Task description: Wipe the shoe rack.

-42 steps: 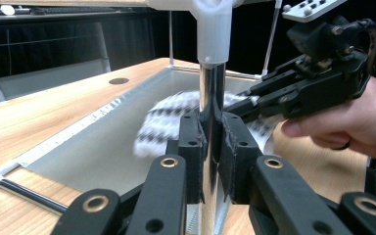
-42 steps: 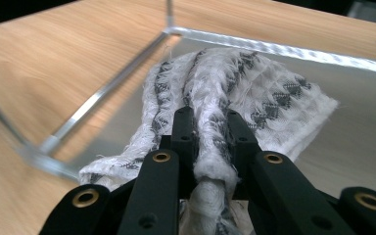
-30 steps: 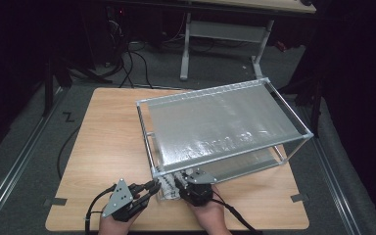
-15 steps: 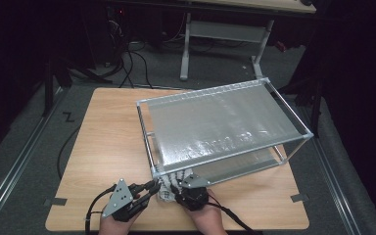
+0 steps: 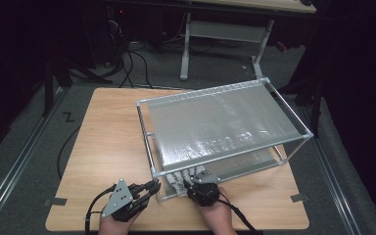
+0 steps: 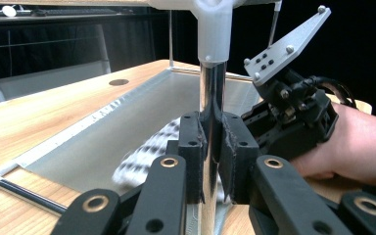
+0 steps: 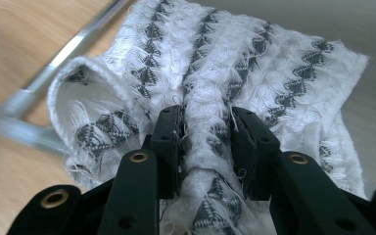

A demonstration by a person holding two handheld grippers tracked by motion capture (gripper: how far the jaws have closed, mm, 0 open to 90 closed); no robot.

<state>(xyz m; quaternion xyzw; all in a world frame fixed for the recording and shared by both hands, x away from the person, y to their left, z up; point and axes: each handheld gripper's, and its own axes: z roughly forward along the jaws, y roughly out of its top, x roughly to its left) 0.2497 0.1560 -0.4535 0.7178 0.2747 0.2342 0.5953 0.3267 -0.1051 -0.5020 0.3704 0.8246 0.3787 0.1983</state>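
Note:
A two-level metal rack point(image 5: 220, 122) stands on the wooden table point(image 5: 107, 137). My left gripper point(image 5: 154, 185) point(image 6: 211, 142) is shut on the rack's front-left upright post point(image 6: 210, 93), pads pressed on both its sides. A white cloth with a black zigzag pattern point(image 7: 254, 58) point(image 5: 175, 178) point(image 6: 142, 156) lies crumpled at the front of the lower shelf point(image 6: 127, 117). My right gripper point(image 7: 206, 132) point(image 5: 190, 179) point(image 6: 293, 112) has just been closing its jaws and now pinches a raised fold of that cloth between its pads.
The rack's top shelf covers most of the lower one from above. Bare table lies left of the rack. Beyond the table are a dark floor, cables point(image 5: 132, 68) and a white table frame point(image 5: 225, 34).
My right gripper has shifted slightly right at the rack's front edge, down onto the cloth. The left gripper has kept its place on the post.

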